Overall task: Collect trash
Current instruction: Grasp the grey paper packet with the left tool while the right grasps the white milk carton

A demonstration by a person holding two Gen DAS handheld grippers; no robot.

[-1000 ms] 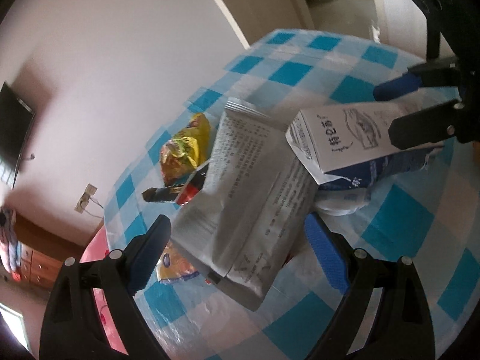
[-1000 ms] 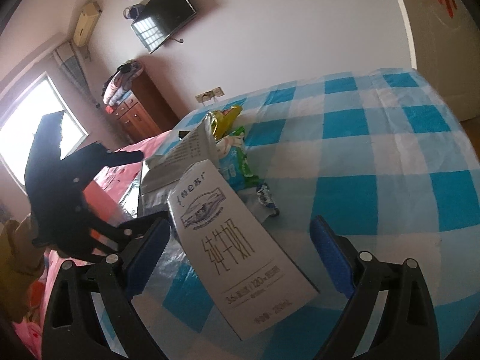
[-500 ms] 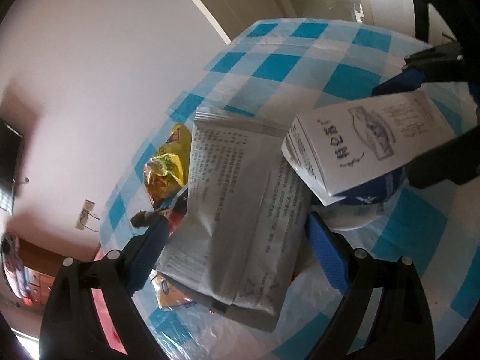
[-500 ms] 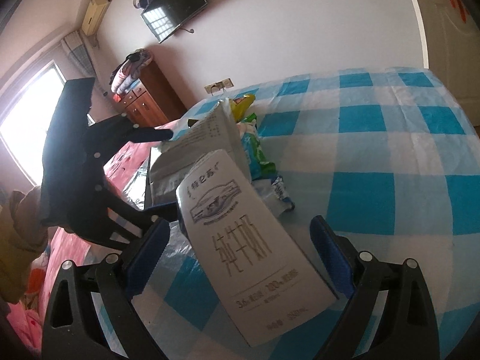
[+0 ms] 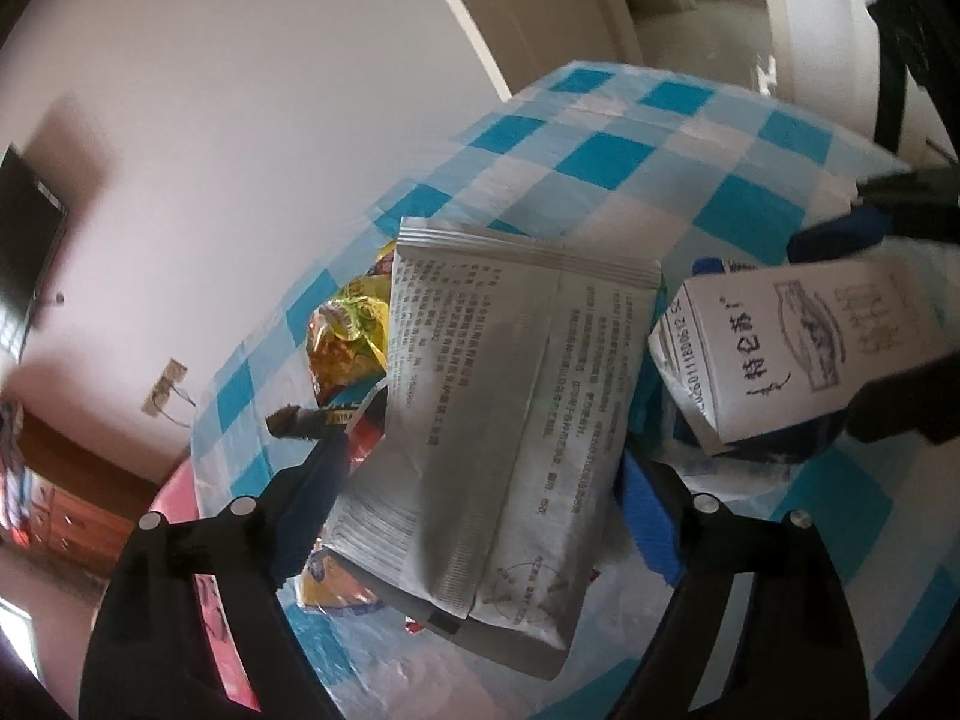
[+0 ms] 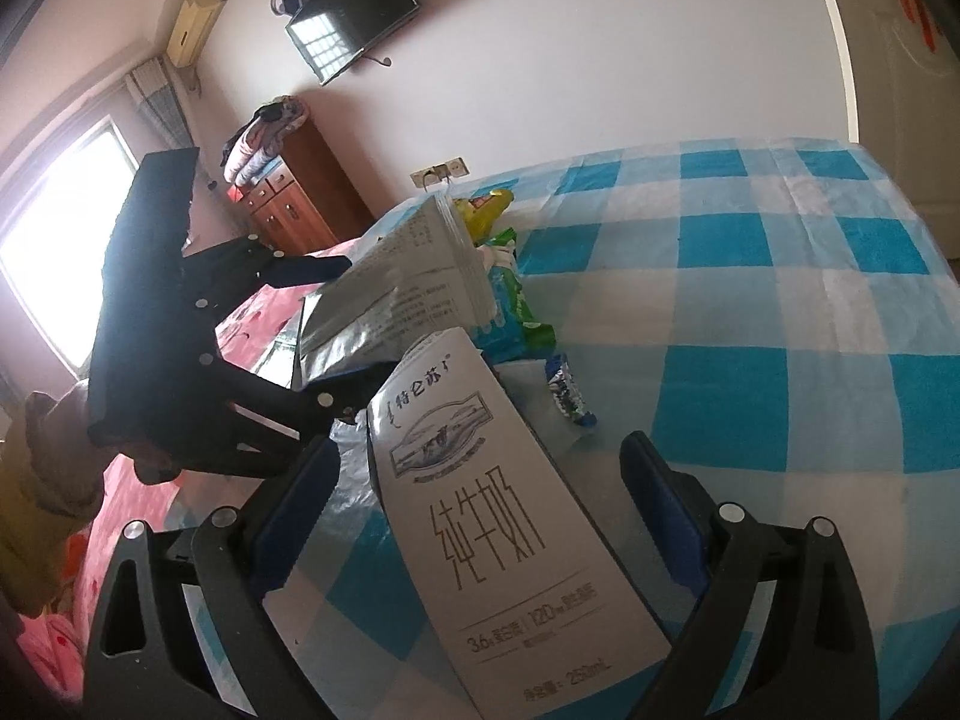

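A table covered in a blue-and-white checked cloth holds a small heap of trash near its far left edge. The left gripper straddles a large silver foil pouch printed with small text; its blue fingers have just been closing and now sit against the pouch's two edges, though whether they press on it is unclear. The pouch stands raised at a slant above the other wrappers. Under and behind it lie a yellow crinkled snack wrapper, a green-and-blue packet and a small blue-and-white wrapper.

The right gripper has a white milk carton with dark lettering lying lengthwise between its fingers. The fingers stand spread, with clear gaps on both sides of the carton. The carton sits just beside the pouch, to its right in the left wrist view.
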